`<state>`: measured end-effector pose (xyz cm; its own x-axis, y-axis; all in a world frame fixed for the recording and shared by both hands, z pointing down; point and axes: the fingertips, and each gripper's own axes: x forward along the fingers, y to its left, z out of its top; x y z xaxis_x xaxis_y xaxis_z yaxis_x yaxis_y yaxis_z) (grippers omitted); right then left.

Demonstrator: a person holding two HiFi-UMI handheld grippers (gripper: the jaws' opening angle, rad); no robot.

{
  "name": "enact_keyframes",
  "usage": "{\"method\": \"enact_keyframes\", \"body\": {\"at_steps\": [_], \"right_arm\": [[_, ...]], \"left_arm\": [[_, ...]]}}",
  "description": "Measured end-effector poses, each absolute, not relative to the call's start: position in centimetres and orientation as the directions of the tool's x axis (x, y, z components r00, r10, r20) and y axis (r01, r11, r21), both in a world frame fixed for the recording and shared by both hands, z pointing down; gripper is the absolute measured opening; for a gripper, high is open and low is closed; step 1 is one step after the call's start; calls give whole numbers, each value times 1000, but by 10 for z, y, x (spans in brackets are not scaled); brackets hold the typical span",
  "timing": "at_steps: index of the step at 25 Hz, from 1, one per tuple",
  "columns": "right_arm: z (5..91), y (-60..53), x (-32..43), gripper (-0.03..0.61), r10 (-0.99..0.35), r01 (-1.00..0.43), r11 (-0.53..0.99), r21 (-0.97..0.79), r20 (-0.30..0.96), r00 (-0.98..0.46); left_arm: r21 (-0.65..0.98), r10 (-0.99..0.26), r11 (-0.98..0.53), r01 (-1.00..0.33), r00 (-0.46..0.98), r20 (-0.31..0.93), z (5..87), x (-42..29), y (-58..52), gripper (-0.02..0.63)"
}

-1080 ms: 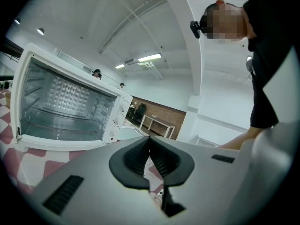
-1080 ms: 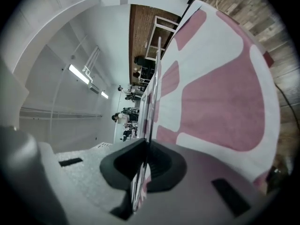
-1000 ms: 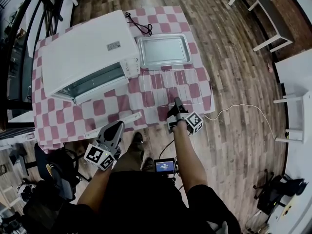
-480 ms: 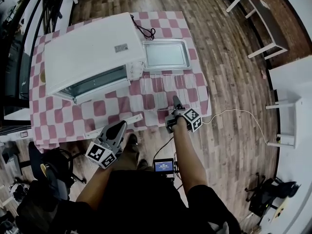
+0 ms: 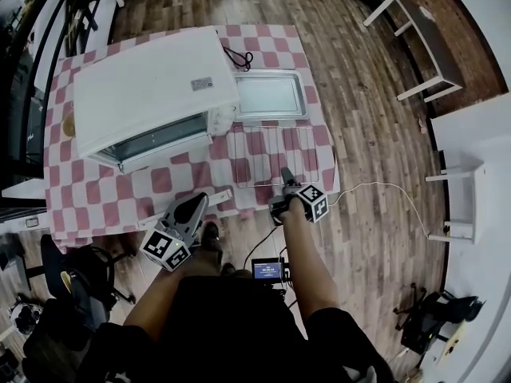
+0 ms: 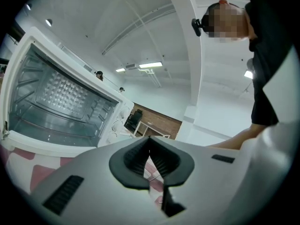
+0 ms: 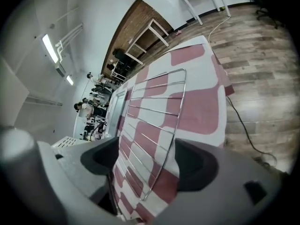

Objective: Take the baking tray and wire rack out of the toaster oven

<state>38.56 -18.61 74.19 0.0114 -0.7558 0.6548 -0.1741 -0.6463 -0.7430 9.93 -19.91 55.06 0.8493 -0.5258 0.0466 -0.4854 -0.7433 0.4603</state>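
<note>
Rack and tray both out of the oven; right tongs releasing.
Wire rack (image 5: 271, 150) lies flat on the checked cloth (image 5: 172, 178), beside the baking tray (image 5: 270, 96) and toaster oven (image 5: 152, 86). Right gripper (image 5: 285, 174) jaws have just been opening and now stand spread, with the rack's near wire between them, ungripped. Left gripper (image 5: 190, 206) is pressed together, empty. Risk: a jaw snagging that wire on retreat and dragging the rack off the table edge.

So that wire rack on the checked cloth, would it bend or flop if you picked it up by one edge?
Probably not: the wire rack is a metal frame with cross bars, so it should stay stiff. Being mostly gaps, it is likely light. Lying flat on the tablecloth, it may drag the cloth if pushed.
</note>
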Motion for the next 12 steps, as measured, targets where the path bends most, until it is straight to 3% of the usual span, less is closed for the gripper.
{"method": "enact_keyframes", "body": {"at_steps": [3, 9, 10, 12], "right_arm": [[726, -194, 373, 360, -848, -167, -510, -844, 526, -67], [630, -215, 335, 327, -972, -194, 25, -981, 21, -235], [610, -213, 328, 300, -965, -211, 116, -970, -60, -255], [569, -203, 319, 145, -937, -257, 278, -926, -203, -283]], "left_arm": [[453, -523, -750, -482, 851, 41, 546, 101, -199, -8], [414, -524, -772, -482, 852, 15, 530, 105, -186, -8], [403, -525, -777, -484, 851, 9, 525, 105, -183, -8], [378, -529, -787, -488, 849, -5, 516, 104, -175, -8]]}}
